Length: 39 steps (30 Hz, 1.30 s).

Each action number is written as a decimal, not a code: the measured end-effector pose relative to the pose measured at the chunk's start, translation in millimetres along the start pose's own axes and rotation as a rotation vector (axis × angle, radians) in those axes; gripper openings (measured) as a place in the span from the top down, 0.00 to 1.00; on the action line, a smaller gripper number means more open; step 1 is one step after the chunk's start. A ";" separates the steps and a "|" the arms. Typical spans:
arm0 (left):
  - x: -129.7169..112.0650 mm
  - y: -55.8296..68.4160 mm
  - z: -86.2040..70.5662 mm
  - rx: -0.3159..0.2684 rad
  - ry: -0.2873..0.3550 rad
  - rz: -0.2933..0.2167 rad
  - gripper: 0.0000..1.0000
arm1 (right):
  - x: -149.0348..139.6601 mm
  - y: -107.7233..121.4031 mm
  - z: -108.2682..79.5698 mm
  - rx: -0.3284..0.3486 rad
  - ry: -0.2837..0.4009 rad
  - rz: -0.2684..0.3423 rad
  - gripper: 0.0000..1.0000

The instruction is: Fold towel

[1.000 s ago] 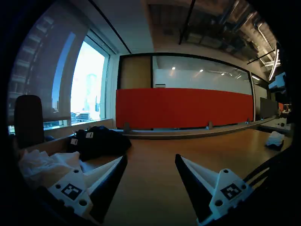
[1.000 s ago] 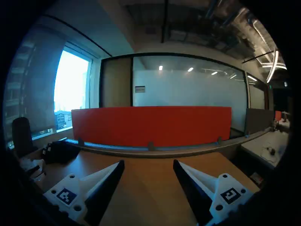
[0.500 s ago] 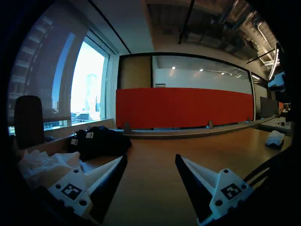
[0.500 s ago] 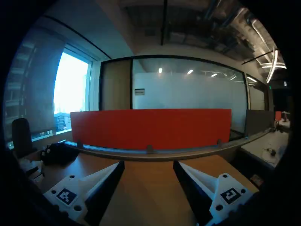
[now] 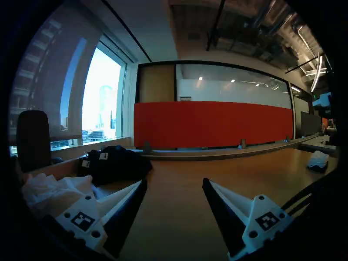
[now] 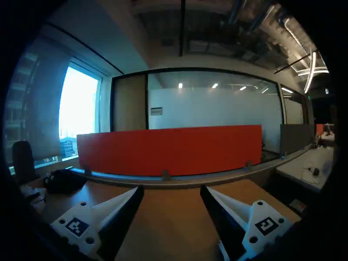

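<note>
two grippers are hovering low over the wooden desk (image 5: 178,217), and i am carrying nothing in either one. my left gripper (image 5: 173,182) is holding its fingers (image 5: 111,209) wide apart, with bare desk showing through the gap. the towel (image 5: 50,193) is lying crumpled and white at the far left of the left gripper view, on the desk just beside my left-hand finger; i cannot tell whether the two are touching. a black bundle (image 5: 115,163) with small white tags is sitting just behind the towel, nearer the window (image 5: 102,106). a dark chair (image 5: 32,139) is standing at the left edge. a small white cloth (image 5: 317,160) is resting on the desk well apart from the towel, at the far right. a red partition (image 5: 213,124) is running along the back edge of the desk.

my right gripper (image 6: 171,188) is also holding its fingers (image 6: 243,219) spread, pointing at the same red partition across bare desk. in the right gripper view the towel is peeking in at the far left edge, beside the black bundle. a second desk (image 6: 311,163) is showing off to the right, lighter in colour.
</note>
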<state>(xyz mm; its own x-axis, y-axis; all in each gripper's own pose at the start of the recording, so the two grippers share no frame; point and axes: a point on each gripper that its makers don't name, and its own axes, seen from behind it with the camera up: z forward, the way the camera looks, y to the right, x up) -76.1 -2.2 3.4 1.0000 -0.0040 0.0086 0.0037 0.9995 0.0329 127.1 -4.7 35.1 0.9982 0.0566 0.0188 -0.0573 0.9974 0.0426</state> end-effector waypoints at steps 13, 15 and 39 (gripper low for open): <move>-0.9 0.1 -0.2 0.000 0.000 -0.001 0.06 | -56.2 19.4 -15.2 -0.060 0.013 0.006 0.00; -1.0 0.0 -0.2 0.000 0.000 -0.001 0.06 | -63.1 19.9 -16.9 -0.060 0.022 -0.005 0.00; -1.9 0.3 -0.5 0.000 0.000 -0.001 0.06 | -146.7 23.3 -19.2 -0.056 -0.016 -0.035 0.00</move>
<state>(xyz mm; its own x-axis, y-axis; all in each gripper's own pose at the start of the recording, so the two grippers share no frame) -78.1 -1.9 2.9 1.0000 -0.0050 0.0082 0.0048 0.9994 0.0332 -20.3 11.1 14.2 0.9992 0.0212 0.0339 -0.0208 0.9997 -0.0119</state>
